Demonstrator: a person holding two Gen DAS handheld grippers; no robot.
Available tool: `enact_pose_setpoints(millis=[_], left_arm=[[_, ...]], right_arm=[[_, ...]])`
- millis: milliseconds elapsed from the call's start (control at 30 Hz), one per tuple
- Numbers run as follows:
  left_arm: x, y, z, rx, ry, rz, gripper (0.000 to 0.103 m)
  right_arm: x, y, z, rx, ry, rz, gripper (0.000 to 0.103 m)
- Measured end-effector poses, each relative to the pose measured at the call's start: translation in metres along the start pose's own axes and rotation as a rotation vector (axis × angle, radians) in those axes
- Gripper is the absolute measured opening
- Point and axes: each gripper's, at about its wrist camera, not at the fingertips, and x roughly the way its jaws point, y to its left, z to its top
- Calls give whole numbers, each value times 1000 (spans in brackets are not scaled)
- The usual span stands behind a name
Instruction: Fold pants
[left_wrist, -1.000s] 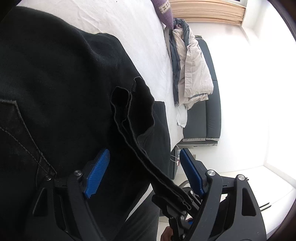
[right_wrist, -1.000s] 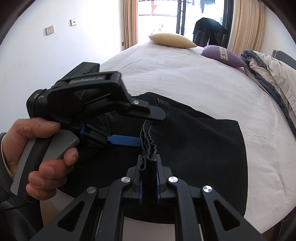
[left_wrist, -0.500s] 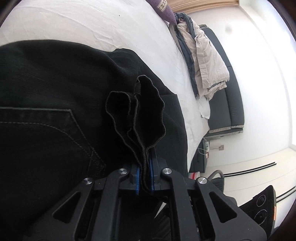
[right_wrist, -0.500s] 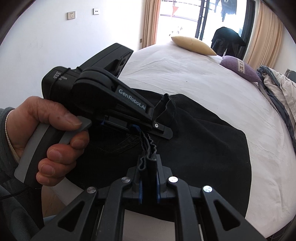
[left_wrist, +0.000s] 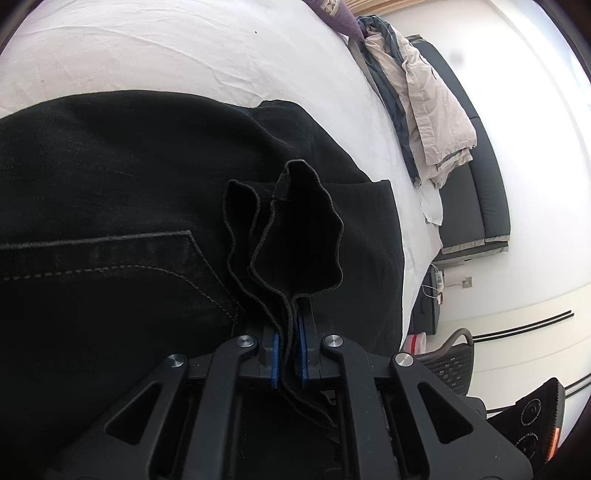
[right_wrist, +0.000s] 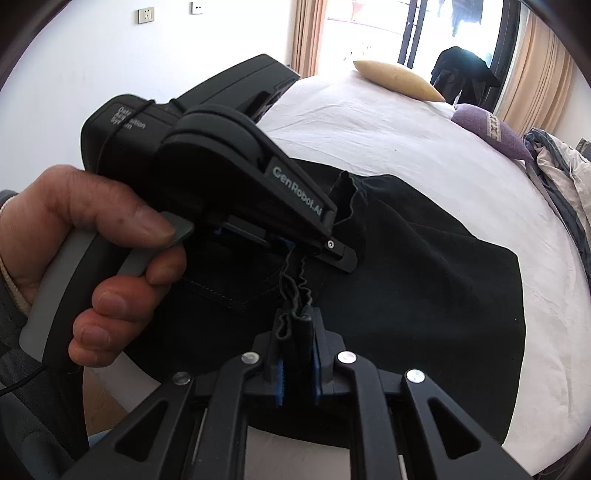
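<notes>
Pants (left_wrist: 110, 206): lying dark and limp across the bed (left_wrist: 184, 48), reaching toward 12 o'clock.
Handling: looking soft, fairly heavy; layers likely sliding.
Left hand-held gripper (left_wrist: 287, 354): clamping the bunched hem.
Right hand-held gripper (right_wrist: 297, 362): pinching the same edge, at 6 o'clock.
Hold: gripping stitched hems is seeming safest.

Both black two-finger grippers, left (left_wrist: 287, 360) and right (right_wrist: 297, 369), are clamped tight; a bare hand (right_wrist: 88, 266) grips the left's grey handle.
</notes>
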Motion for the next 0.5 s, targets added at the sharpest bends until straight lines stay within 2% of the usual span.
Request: enact_pose_setpoints(millis=[100, 267, 333, 400, 433, 467, 500], left_arm=[[-6, 7, -1, -10, 20, 14, 7], [-16, 3, -2, -3, 31, 66, 8], [-22, -2, -1, -3, 34, 97, 10], [-32, -7, 1, 0, 38, 140, 10], [-37, -11, 2, 8, 37, 179, 10], [-43, -12, 4, 8, 33, 215, 10], [-49, -11, 7, 1, 29, 240, 10]], right_arm=[[10, 2, -2, -8, 22, 17, 18], [21, -10, -14, 53, 53, 80, 21], [21, -14, -15, 69, 53, 107, 28], [21, -20, -15, 98, 54, 156, 51], [21, -23, -16, 118, 53, 184, 58], [20, -25, -16, 138, 52, 219, 68], [19, -27, -17, 150, 49, 248, 72]])
